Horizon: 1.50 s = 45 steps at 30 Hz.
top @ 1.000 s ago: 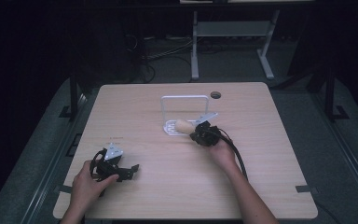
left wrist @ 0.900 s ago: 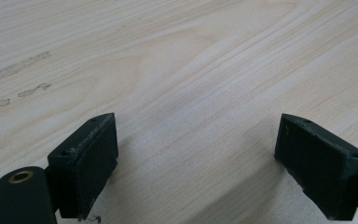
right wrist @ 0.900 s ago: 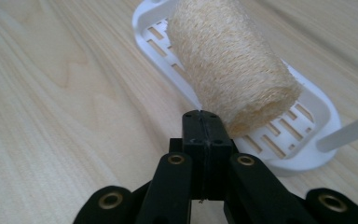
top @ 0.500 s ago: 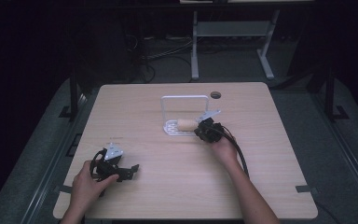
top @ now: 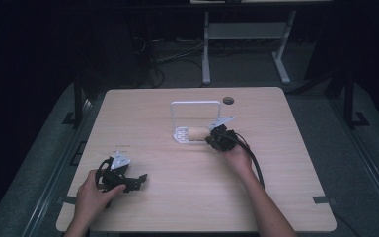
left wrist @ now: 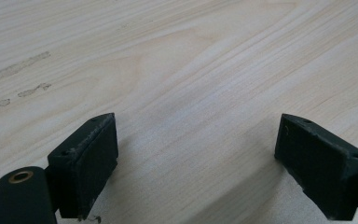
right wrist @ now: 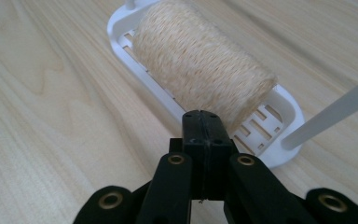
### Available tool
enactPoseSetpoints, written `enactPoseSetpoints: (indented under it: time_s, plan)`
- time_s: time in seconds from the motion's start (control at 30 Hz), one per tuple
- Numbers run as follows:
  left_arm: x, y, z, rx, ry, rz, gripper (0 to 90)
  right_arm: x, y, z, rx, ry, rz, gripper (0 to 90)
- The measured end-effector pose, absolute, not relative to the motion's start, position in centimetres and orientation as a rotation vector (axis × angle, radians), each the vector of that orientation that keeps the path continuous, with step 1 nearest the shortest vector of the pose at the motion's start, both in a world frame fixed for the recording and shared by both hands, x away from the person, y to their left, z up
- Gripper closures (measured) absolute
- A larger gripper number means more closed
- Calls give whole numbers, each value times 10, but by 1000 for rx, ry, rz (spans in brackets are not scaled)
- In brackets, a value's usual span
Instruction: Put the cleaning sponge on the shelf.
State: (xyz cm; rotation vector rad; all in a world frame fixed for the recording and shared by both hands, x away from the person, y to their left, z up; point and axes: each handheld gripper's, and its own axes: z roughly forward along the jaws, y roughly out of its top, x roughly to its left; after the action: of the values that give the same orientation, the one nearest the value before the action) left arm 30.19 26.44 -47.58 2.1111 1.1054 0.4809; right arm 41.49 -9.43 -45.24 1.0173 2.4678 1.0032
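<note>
Black jaws of the right tool are pressed flat together, their tips right at the near end of a roll of pale twine; whether a strand is pinched between them cannot be told. The roll lies on its side across the slotted base of a white rack, one of whose thin rods crosses the right gripper view at the right. From above, the right tool sits just right of the roll, under the rack's white hoop near the middle of the worktop.

Compared with a second ago, the roll has come down from a slightly lifted spot onto the rack's base, and the right tool has drawn a little toward the person. That suggests the placing is done or nearly so, with only a withdrawal left if anything is caught in the jaws.

Further out, the left tool rests at the worktop's near left corner, jaws spread wide over bare wood, holding nothing and unmoved.
</note>
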Motion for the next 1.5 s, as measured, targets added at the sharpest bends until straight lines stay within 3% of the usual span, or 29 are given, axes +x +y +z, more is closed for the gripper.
enactPoseSetpoints:
  time_s: [0.43, 0.83, 1.13, 1.5]
  plan:
    - [302, 265, -476, 2114, 1104, 482, 127, 400, -106, -443, 991, 2470, 1050, 842]
    - [302, 265, -476, 2115, 1103, 482, 127, 386, -118, -441, 1012, 2476, 1054, 664]
    - [302, 265, -476, 2115, 1103, 482, 127, 372, -133, -443, 1067, 2450, 1041, 479]
    - [302, 265, -476, 2115, 1103, 482, 127, 352, -152, -446, 1106, 2410, 1049, 387]
